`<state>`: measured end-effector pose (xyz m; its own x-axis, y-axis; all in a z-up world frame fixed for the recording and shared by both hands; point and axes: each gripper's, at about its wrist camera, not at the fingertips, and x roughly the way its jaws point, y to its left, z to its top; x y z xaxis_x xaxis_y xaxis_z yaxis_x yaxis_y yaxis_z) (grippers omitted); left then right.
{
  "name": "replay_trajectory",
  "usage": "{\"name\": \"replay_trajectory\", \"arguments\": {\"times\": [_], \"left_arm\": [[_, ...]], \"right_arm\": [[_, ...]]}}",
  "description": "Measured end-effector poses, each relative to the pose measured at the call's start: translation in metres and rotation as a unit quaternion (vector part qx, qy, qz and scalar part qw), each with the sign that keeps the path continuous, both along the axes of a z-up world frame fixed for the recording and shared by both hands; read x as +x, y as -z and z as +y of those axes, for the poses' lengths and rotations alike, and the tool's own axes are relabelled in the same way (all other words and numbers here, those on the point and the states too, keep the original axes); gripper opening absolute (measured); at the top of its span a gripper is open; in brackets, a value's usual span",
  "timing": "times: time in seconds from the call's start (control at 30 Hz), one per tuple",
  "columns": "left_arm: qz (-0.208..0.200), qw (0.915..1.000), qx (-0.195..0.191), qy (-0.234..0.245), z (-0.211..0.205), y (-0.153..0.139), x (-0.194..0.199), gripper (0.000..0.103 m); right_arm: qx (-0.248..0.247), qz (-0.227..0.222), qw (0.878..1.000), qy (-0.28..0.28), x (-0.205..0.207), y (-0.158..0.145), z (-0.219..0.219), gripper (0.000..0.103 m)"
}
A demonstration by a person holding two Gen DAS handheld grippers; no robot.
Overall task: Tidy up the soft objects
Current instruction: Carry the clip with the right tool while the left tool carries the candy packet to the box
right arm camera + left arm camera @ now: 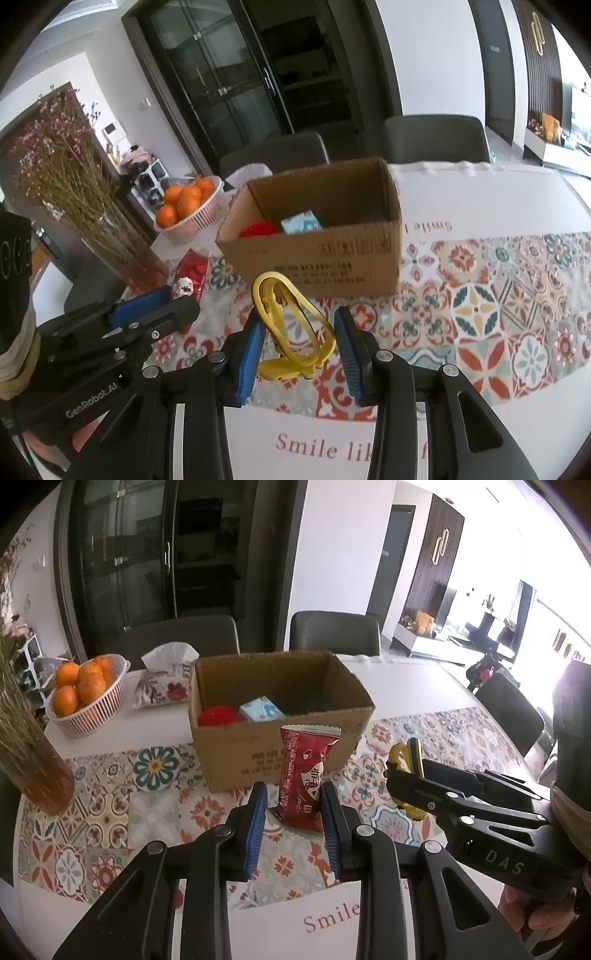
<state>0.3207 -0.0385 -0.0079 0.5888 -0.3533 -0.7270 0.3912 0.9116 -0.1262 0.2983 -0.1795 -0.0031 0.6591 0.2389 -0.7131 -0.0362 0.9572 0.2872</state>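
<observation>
The left gripper (293, 805) jaws squeeze a red packet (304, 771) before the box (258, 749). The right gripper (299, 343) jaws pinch a yellow thing (291, 325), hard to name. The box wall half hides a red ball (218, 716) inside.

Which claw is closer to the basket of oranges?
Left. The left gripper, holding the red packet, is on the basket's side of the box; the right gripper is farther off.
</observation>
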Motion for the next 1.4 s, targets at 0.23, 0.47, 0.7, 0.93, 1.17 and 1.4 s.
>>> {"name": "replay_trajectory", "arguments": {"times": [0.23, 0.47, 0.7, 0.93, 1.17, 1.4], "left_arm": [[-0.017, 0.9998, -0.002, -0.005, 0.0, -0.014, 0.013, 0.029], [-0.037, 0.9993, 0.002, -0.004, -0.004, -0.028, 0.027, 0.029], [-0.047, 0.9989, 0.005, -0.003, -0.008, -0.036, 0.048, 0.029], [-0.046, 0.9989, 0.005, -0.003, -0.009, -0.035, 0.074, 0.029], [-0.04, 0.9991, 0.007, -0.007, -0.011, -0.031, 0.097, 0.029], [-0.027, 0.9995, 0.01, -0.012, -0.012, -0.02, 0.123, 0.029]], "right_arm": [[0.001, -0.022, 1.0, 0.0, 0.013, -0.016, -0.001, 0.04], [0.0, -0.04, 0.999, 0.002, 0.027, -0.03, -0.004, 0.04], [-0.004, -0.054, 0.999, 0.004, 0.047, -0.041, -0.007, 0.04], [-0.011, -0.059, 0.998, 0.005, 0.069, -0.046, -0.01, 0.04], [-0.02, -0.059, 0.998, 0.005, 0.092, -0.046, -0.01, 0.04], [-0.025, -0.049, 0.998, 0.001, 0.116, -0.039, -0.01, 0.04]]}}
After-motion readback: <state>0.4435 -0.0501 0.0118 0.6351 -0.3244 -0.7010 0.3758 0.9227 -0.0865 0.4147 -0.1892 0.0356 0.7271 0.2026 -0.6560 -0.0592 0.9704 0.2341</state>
